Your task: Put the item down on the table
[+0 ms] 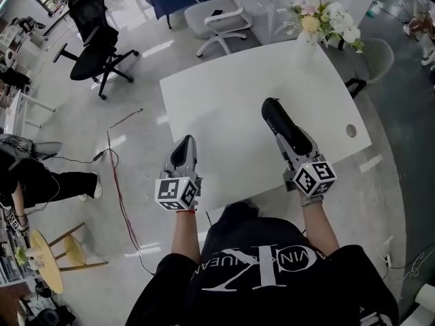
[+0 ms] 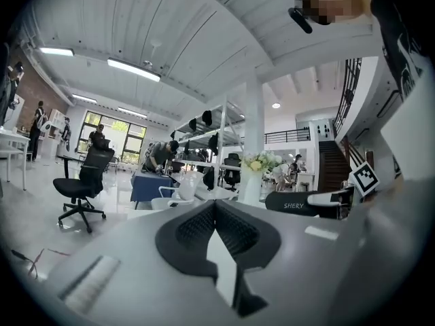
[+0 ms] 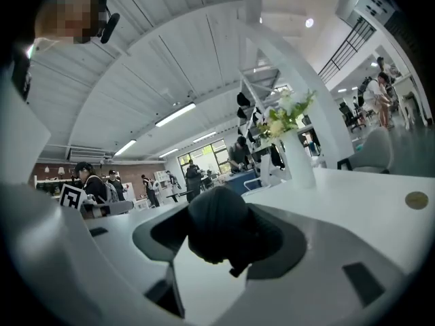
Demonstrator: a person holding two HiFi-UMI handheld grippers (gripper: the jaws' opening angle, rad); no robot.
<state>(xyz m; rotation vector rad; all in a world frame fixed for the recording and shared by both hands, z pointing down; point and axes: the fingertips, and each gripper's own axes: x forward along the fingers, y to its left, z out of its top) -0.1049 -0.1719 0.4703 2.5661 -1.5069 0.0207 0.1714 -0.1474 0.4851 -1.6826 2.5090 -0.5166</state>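
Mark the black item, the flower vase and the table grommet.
black item (image 1: 282,123), head view, its upper side.
flower vase (image 3: 299,161), right gripper view, its white body.
table grommet (image 1: 351,130), head view, its centre.

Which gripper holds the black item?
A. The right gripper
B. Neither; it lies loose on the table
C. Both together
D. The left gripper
A: the right gripper has its jaws shut on the black item, while the left gripper has its jaws together with nothing between them.
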